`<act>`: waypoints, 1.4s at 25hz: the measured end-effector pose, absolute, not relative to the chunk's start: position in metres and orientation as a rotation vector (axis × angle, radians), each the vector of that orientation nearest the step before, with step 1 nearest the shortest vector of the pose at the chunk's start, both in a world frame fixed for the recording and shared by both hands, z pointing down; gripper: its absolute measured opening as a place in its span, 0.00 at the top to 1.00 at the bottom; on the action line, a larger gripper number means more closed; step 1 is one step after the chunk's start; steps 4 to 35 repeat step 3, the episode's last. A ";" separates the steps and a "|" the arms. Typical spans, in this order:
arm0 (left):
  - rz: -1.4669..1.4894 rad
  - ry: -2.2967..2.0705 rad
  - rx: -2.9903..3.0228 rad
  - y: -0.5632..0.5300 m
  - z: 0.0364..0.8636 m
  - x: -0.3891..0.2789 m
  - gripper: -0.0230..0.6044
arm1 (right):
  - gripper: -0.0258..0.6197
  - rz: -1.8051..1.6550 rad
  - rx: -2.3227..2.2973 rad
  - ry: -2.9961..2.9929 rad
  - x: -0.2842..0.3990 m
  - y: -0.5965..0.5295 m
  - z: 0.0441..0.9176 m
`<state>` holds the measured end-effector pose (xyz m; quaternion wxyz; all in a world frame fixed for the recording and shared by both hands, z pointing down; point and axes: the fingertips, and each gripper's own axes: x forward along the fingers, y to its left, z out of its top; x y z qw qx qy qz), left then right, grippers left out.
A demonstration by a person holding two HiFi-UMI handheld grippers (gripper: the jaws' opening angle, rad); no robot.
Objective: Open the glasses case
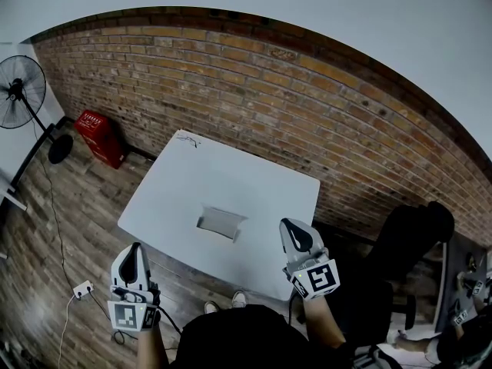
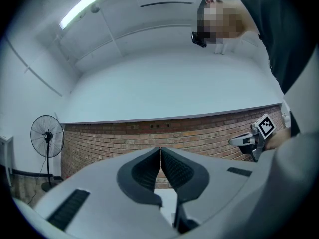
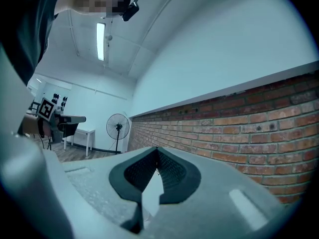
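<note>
The grey glasses case [image 1: 221, 223] lies closed on the white table [image 1: 184, 183], near its front middle; only the head view shows it. My left gripper [image 1: 136, 246] hangs off the table's near left corner, jaws shut and empty, tips meeting [image 2: 160, 149]. My right gripper [image 1: 287, 224] hovers over the near right edge, to the right of the case and apart from it, also shut with nothing between its pads [image 3: 157, 151]. Both gripper views look over the table at the brick wall. Each gripper shows in the other's view: the right gripper [image 2: 255, 136], the left gripper [image 3: 55, 116].
A brick wall [image 1: 292, 106] runs behind the table. A standing fan [image 1: 19, 91] and a red crate [image 1: 98, 137] are at the far left. A black chair [image 1: 407, 241] stands at the right. A power strip [image 1: 82, 289] lies on the wood floor.
</note>
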<state>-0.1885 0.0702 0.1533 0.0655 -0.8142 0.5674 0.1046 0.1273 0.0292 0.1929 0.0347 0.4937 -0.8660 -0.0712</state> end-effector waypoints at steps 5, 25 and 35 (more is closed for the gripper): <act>0.300 1.707 -2.455 0.069 0.155 -0.189 0.95 | 0.95 -0.214 1.511 -2.664 0.126 0.028 0.194; 0.300 1.707 -2.455 0.069 0.155 -0.189 0.95 | 0.95 -0.214 1.511 -2.664 0.126 0.028 0.194; 0.300 1.707 -2.455 0.069 0.155 -0.189 0.95 | 0.95 -0.214 1.511 -2.664 0.126 0.028 0.194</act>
